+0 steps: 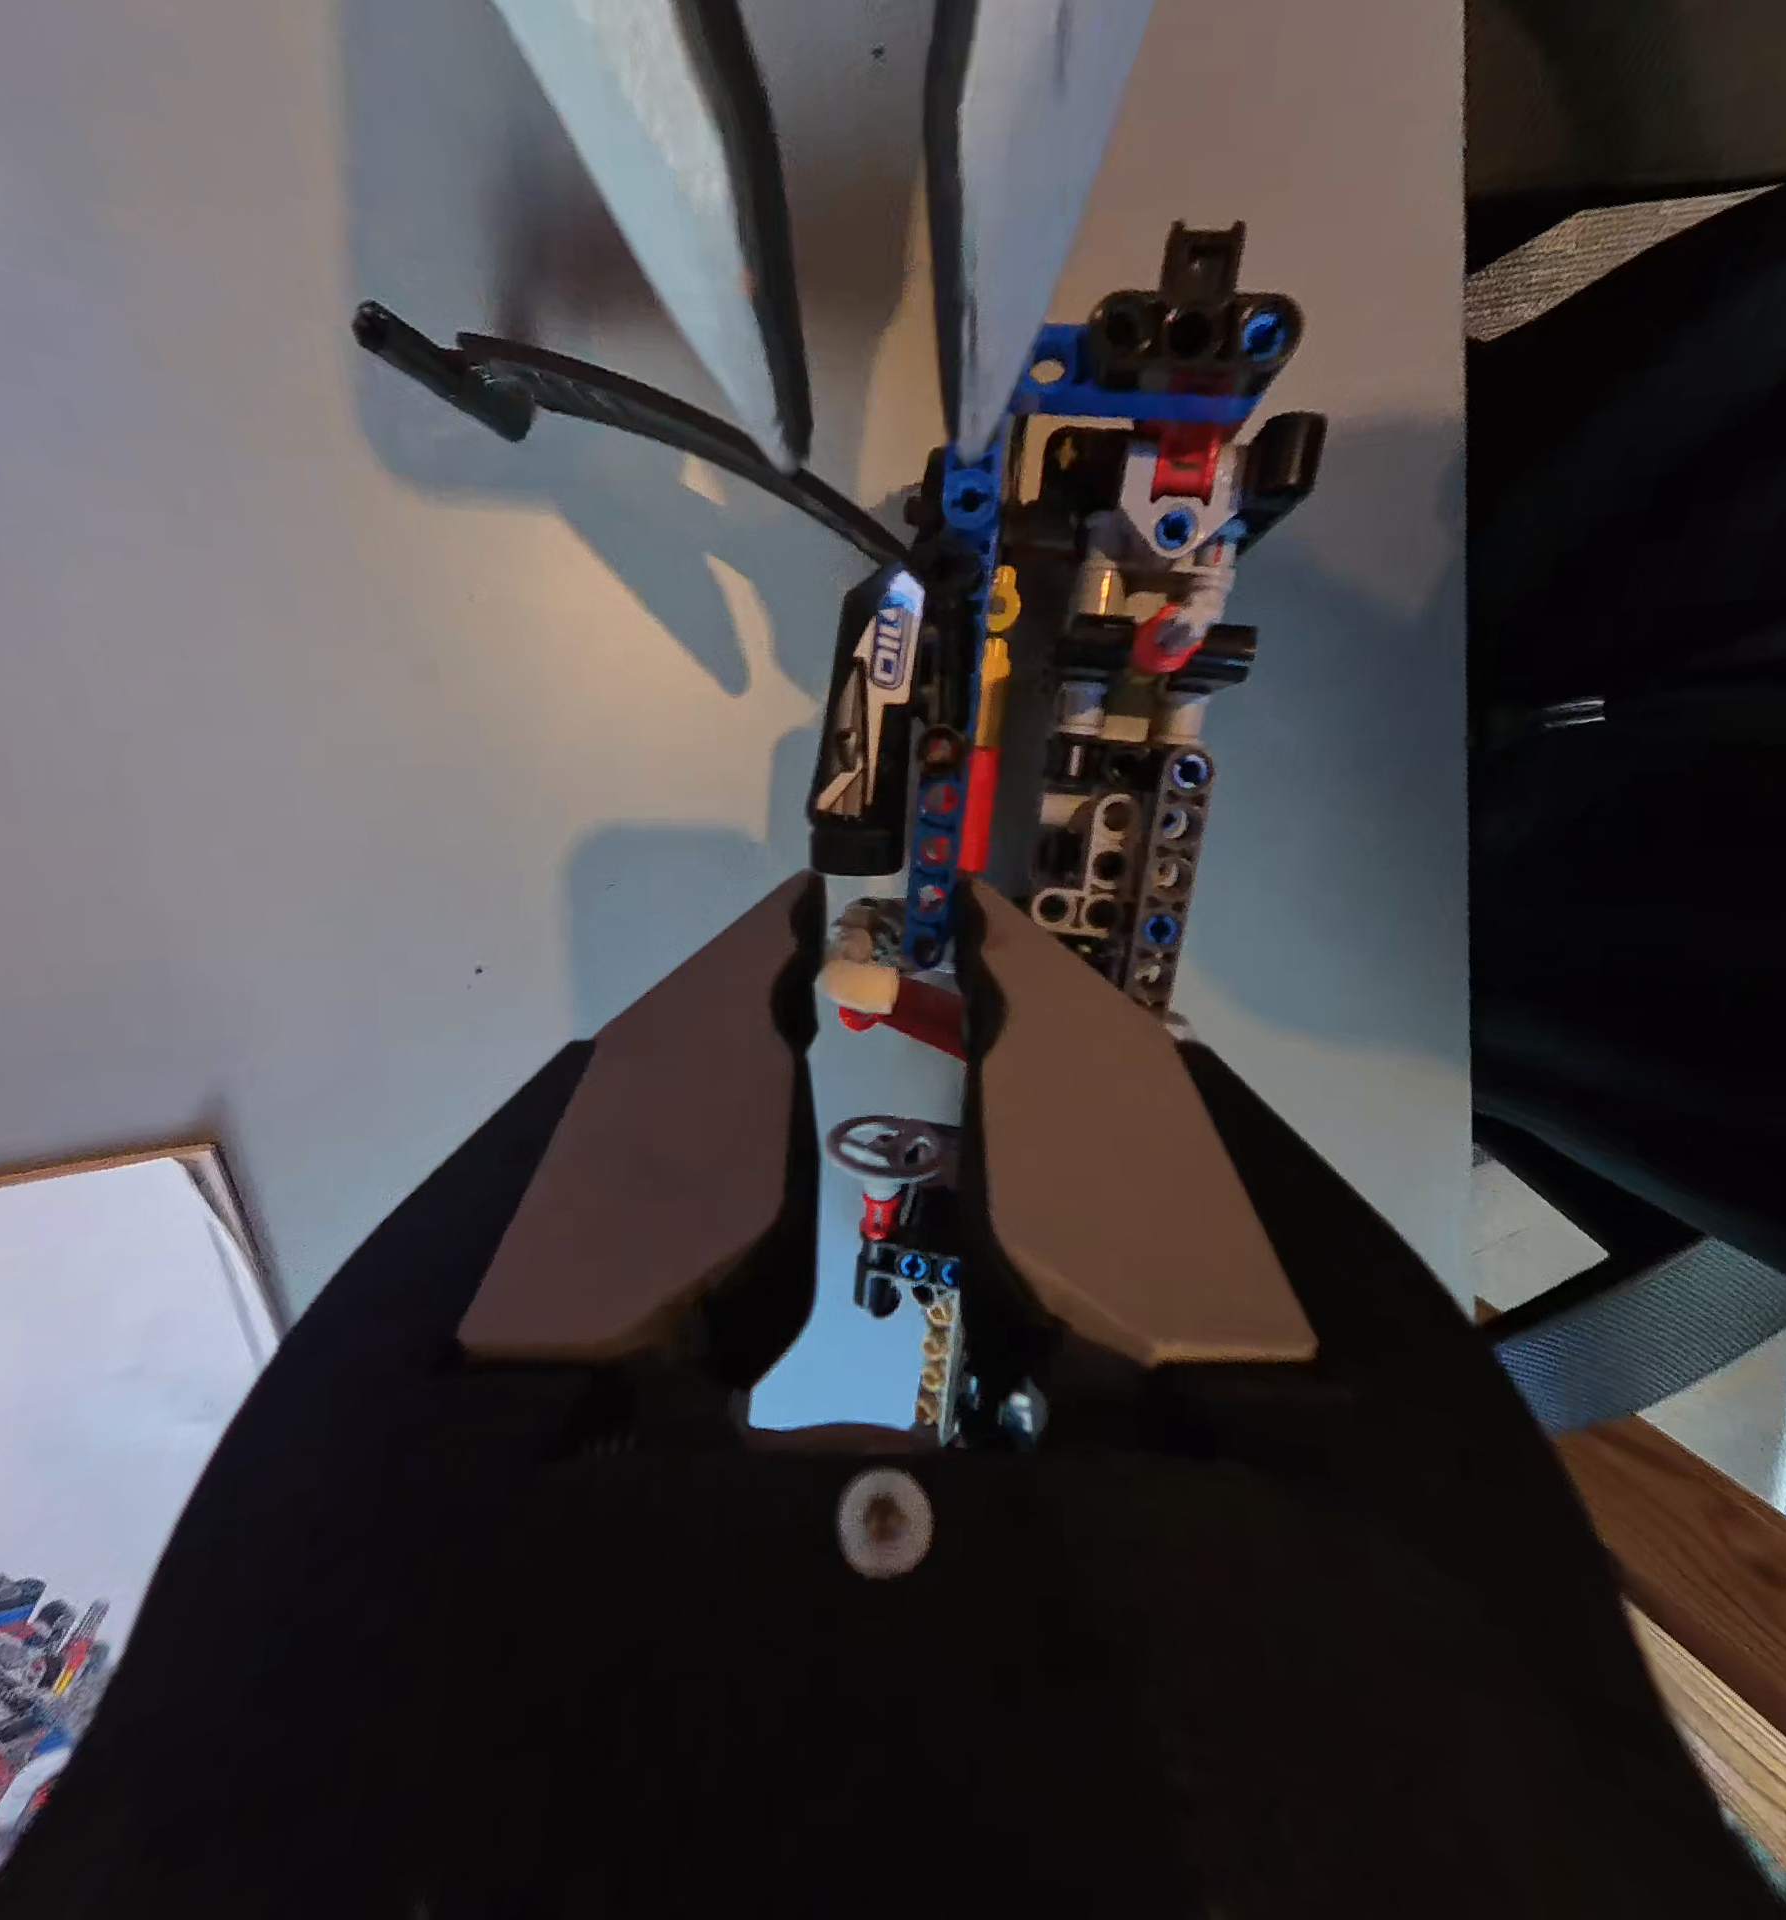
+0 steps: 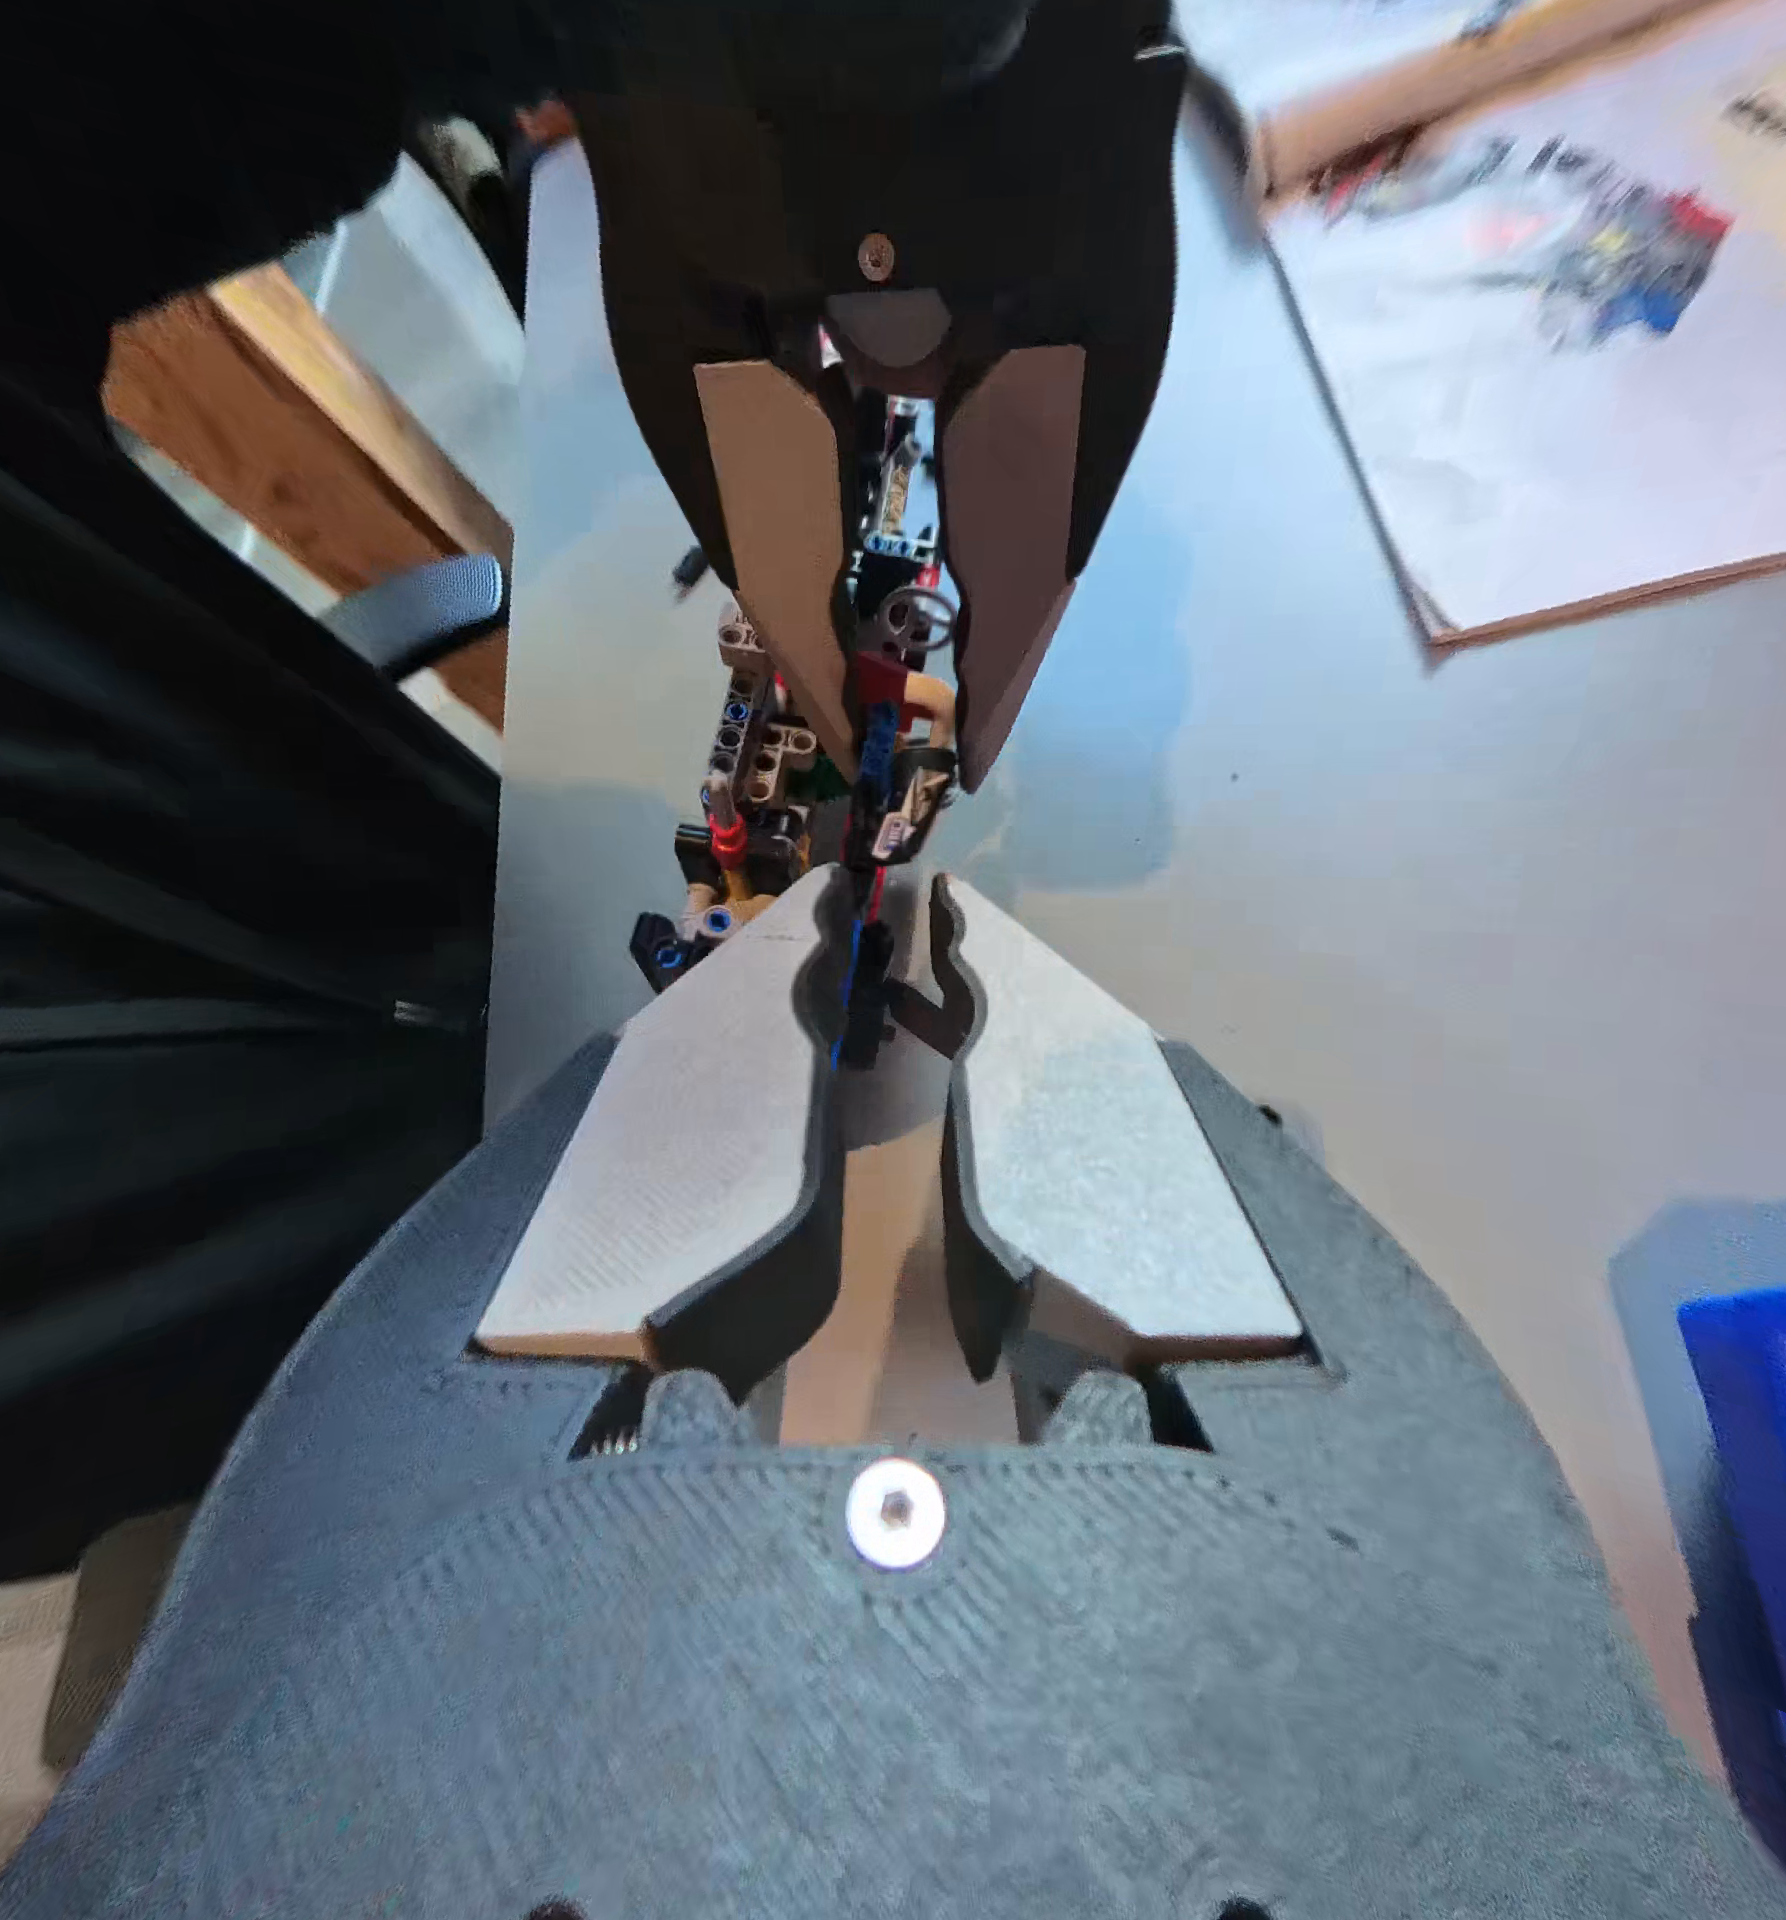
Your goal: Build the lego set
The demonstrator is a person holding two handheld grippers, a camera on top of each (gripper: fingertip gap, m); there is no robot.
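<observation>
The partly built lego model (image 1: 1128, 623), with blue beams, grey and black frames and red pins, hangs over the white table (image 1: 245, 727). My left gripper (image 1: 889, 894) is shut on its blue side beam near the steering wheel (image 1: 884, 1148). A black stickered panel (image 1: 868, 727) sits beside that beam. My right gripper (image 1: 884, 452) comes from the far side. Its jaws close around the beam's far end and the black flexible hose (image 1: 608, 400). In the right wrist view the right gripper (image 2: 889, 883) faces the left gripper (image 2: 910, 774), with the model (image 2: 754, 727) between them and the hose (image 2: 930, 1013) against one finger.
A wood-edged white board (image 1: 68, 1351) with a heap of loose lego parts (image 1: 6, 1683) lies on the left; it also shows in the right wrist view (image 2: 1595, 364). A blue bin (image 2: 1772, 1455) stands at the right. A black chair (image 1: 1647, 727) is beyond the table edge. The gap from one gripper's tips to the other's is roughly 8 cm.
</observation>
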